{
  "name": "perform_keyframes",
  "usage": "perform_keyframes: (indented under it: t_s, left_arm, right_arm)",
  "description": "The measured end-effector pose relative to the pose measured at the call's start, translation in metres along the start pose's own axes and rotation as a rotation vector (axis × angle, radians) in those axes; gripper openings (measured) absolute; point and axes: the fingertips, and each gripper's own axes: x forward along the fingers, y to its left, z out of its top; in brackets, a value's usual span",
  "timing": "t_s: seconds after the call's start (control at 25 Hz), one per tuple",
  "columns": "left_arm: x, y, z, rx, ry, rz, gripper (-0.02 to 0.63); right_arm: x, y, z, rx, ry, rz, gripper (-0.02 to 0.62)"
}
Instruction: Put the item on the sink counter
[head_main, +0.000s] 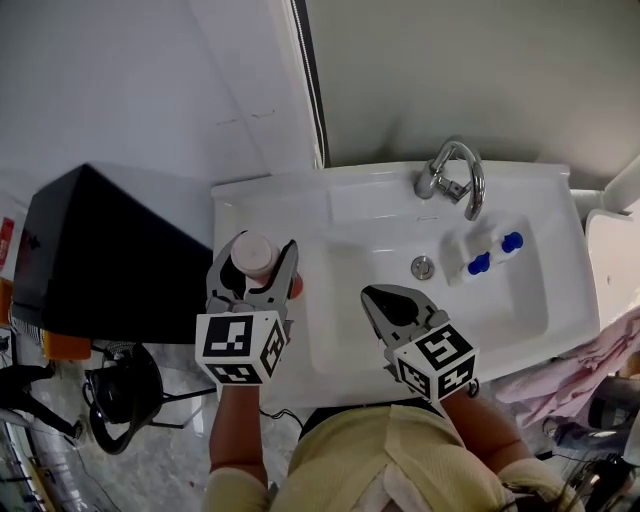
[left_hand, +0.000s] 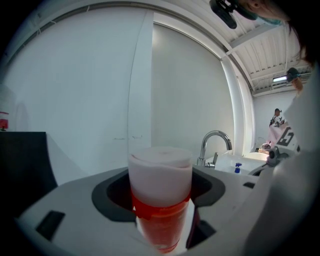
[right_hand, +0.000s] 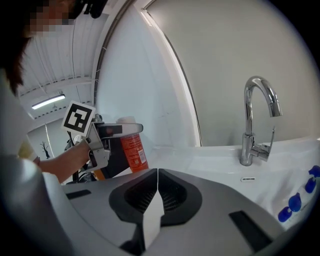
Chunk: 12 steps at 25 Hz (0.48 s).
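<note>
An orange-red bottle (head_main: 252, 254) with a pale cap stands upright between the jaws of my left gripper (head_main: 257, 264), which is shut on it. It is over the left part of the white sink counter (head_main: 275, 205); I cannot tell whether its base touches the counter. The left gripper view has the bottle (left_hand: 161, 197) close up in the left gripper (left_hand: 161, 210). From the right gripper view, the bottle (right_hand: 132, 149) and the left gripper (right_hand: 107, 131) are at the left. My right gripper (head_main: 373, 296) is shut and empty over the basin's front edge, its jaws pressed together (right_hand: 157, 172).
A chrome faucet (head_main: 455, 172) stands at the back of the sink, with a drain (head_main: 423, 266) below it. A white piece with blue caps (head_main: 495, 252) lies in the basin at the right. A black box (head_main: 110, 260) sits left of the sink.
</note>
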Motion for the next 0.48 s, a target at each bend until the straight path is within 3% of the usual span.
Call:
perform_keyframes:
  t_s: [0.48]
  left_arm:
    - [0.045, 0.018, 0.000, 0.003, -0.011, 0.033, 0.321]
  right_arm:
    - [0.023, -0.019, -0.007, 0.023, 0.036, 0.038, 0.026]
